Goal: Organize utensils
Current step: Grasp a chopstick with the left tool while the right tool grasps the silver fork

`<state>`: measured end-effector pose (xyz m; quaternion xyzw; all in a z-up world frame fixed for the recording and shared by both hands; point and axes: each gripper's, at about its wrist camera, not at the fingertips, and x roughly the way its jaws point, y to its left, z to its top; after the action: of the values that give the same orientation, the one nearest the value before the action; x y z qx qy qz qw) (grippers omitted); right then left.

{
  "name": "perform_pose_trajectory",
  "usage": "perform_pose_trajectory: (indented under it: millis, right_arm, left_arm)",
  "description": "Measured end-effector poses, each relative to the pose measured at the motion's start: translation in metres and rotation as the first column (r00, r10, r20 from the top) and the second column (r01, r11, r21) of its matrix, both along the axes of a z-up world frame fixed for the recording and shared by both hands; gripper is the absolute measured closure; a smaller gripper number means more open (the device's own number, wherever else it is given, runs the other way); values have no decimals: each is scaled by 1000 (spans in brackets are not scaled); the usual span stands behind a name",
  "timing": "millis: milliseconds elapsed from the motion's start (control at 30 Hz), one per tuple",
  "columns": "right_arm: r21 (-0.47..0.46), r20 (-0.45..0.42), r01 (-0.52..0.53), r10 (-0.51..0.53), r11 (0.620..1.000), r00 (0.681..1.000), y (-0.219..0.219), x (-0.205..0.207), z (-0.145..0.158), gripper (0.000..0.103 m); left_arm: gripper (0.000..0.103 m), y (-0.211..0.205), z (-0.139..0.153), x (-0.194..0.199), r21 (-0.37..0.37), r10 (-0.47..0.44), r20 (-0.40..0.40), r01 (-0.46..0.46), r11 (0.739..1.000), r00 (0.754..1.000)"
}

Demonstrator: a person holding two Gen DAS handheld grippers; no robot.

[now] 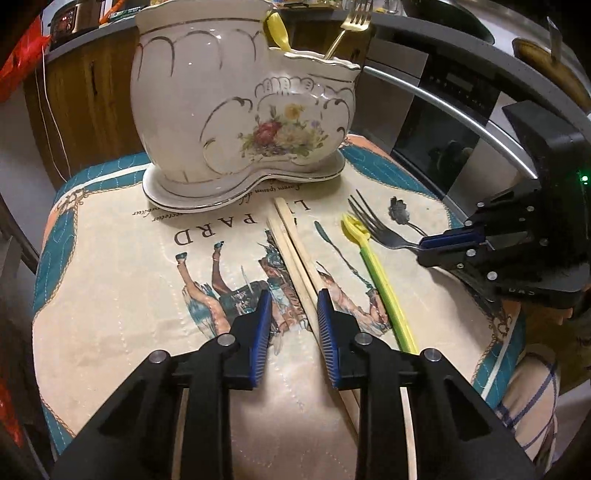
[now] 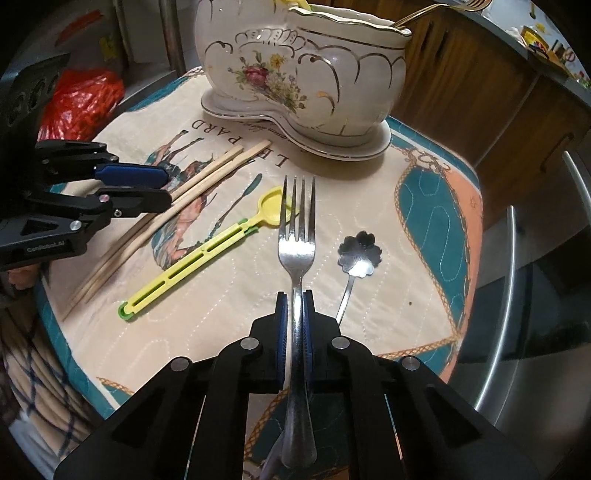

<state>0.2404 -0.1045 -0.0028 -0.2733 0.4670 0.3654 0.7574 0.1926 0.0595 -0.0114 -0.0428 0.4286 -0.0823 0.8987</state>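
While the steel fork (image 2: 297, 236) lies on the quilted mat (image 2: 421, 206), tines toward the far ceramic holder (image 2: 306, 74), the right tool (image 2: 294, 314) clamps its handle; the left tool (image 1: 294, 310), part-open, straddles the chopsticks (image 1: 291, 247) ungripped.

Home kitchen: built-in oven (image 1: 447, 110) w/ long steel handle, wood cabinet doors (image 2: 476, 92) under a grey counter (image 1: 424, 27), pressure cooker (image 1: 64, 18) at back. Small tabletop w/ quilted printed cloth (image 2: 424, 206) carries a floral porcelain utensil holder (image 1: 236, 110) & loose cutlery.
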Motion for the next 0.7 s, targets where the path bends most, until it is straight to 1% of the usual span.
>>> perform_pose_trajectory:
  millis: [67,100,200,333,400,467,533,600,700]
  right_arm:
    - [-4,3,-3,3,1000,1000,0,0,0,94]
    - [-5,2,-5,5,1000,1000,0,0,0,96]
    - [-8,-9,-3,3,1000,1000,1,1,0,97]
    - [-9,-52,19,-19,1000,998,2,7,0,97]
    - [-20,-84,32,-34,999,996,3,11,0,97]
    - [-51,-106,25,-30,998,994,8,14,1,97]
    - [-84,-122,9,-20,996,992,13,15,0,97]
    - [-130,-138,-16,-2,991,990,21,18,0,97]
    - [-172,-164,-37,8,984,986,28,20,0,97]
  left_arm:
    - [80,0,-1,1,9,5,-6,-5,1000,1000]
    - [81,0,-2,1,13,3,-7,-3,1000,1000]
    - [87,-1,-1,1,21,-11,-21,12,1000,1000]
    - [88,-3,1,5,47,-29,-67,32,998,997]
    - [88,-6,3,11,82,-43,-116,53,995,992]
    - [88,-9,6,17,109,-52,-165,71,991,985]
    - [88,-13,8,26,134,-71,-221,103,986,973]
    - [88,-14,9,32,140,-82,-257,122,983,963]
    - [87,-14,10,42,136,-108,-316,158,978,943]
